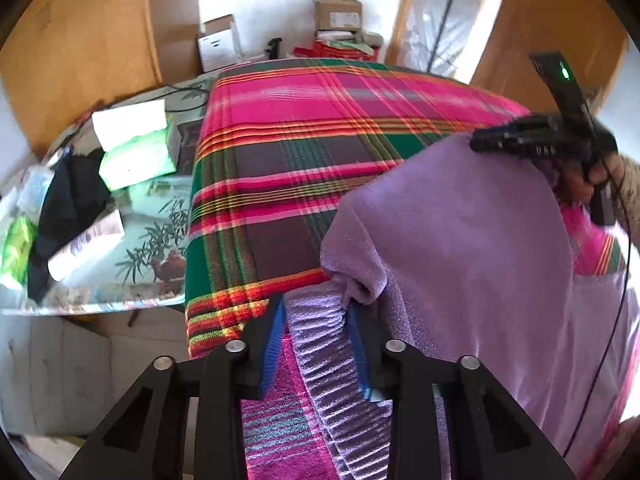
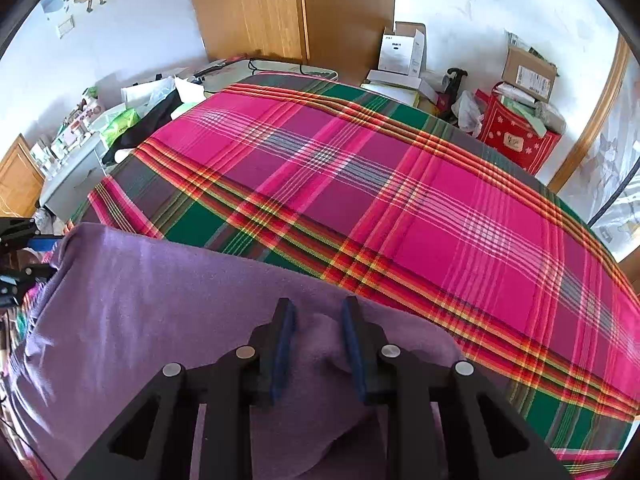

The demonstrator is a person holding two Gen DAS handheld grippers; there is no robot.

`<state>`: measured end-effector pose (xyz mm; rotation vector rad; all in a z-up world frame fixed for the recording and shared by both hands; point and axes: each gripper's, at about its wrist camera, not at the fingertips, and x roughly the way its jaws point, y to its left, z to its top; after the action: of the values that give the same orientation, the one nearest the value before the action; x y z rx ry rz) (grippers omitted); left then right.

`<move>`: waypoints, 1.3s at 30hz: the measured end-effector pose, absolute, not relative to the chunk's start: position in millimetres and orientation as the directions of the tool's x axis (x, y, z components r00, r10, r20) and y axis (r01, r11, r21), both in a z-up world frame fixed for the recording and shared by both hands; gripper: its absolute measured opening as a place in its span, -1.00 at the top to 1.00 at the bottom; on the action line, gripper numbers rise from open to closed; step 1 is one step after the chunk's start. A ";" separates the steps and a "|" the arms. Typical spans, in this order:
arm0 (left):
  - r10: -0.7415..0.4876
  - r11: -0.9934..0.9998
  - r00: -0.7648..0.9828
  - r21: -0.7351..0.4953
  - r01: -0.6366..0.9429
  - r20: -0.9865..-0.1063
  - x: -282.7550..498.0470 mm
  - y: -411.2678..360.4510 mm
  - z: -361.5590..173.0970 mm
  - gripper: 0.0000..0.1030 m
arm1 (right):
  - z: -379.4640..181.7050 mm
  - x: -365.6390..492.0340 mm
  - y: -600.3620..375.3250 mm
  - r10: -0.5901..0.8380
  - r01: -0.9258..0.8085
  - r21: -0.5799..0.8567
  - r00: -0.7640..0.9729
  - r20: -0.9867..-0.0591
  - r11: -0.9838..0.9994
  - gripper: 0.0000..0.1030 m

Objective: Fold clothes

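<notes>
My left gripper point(image 1: 316, 312) is clamping the ribbed hem of the purple garment point(image 1: 460, 240), which is draping over the near edge of the plaid bedspread point(image 1: 288, 152). Further right, my right gripper point(image 2: 318, 320) is pinching a bunched fold of that same purple cloth, pads pressing in.

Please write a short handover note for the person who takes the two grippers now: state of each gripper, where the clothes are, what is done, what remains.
Left gripper: fingers around the ribbed hem of the lilac fleece garment; firm grip not certain.
Right gripper: fingers around a bunched fold of the same garment; firm grip not certain.
Garment: at the near edge of the pink plaid bedspread, its top edge raised.
Done: both ends reached.
Left: confirm the grips, then fold; no finished fold is visible.
</notes>
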<state>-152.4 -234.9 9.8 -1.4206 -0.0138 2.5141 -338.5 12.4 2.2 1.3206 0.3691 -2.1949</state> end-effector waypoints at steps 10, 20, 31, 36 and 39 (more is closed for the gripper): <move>0.076 -0.996 -0.611 -0.087 -0.013 -0.788 -127.0 -257.9 34.0 0.79 | 7.9 -330.4 15.2 -0.325 0.557 0.048 -0.409 -0.853 -0.829 0.89; -0.010 -0.988 -0.550 -0.075 0.132 -0.835 -138.8 -277.9 14.3 0.79 | 15.4 -341.4 -11.3 -0.260 0.502 -0.032 -0.500 -0.826 -0.864 0.90; -0.036 -0.985 -0.519 -0.056 0.160 -0.854 -140.1 -277.1 11.2 0.57 | 14.7 -341.9 -9.9 -0.231 0.479 -0.035 -0.485 -0.843 -0.877 0.76; -0.026 -0.979 -0.493 -0.077 0.188 -0.870 -131.8 -280.0 19.4 0.53 | 50.4 -326.1 30.3 -0.319 0.465 0.066 -0.490 -0.811 -0.883 0.56; -0.059 -0.981 -0.490 -0.041 0.191 -0.870 -123.0 -275.4 29.3 0.53 | 66.7 -306.9 67.2 -0.292 0.440 0.032 -0.538 -0.790 -0.898 0.56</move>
<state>-123.0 -275.4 29.3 -1.6466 -0.2175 2.8359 -306.9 67.2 66.7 1.2022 0.2373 -2.4275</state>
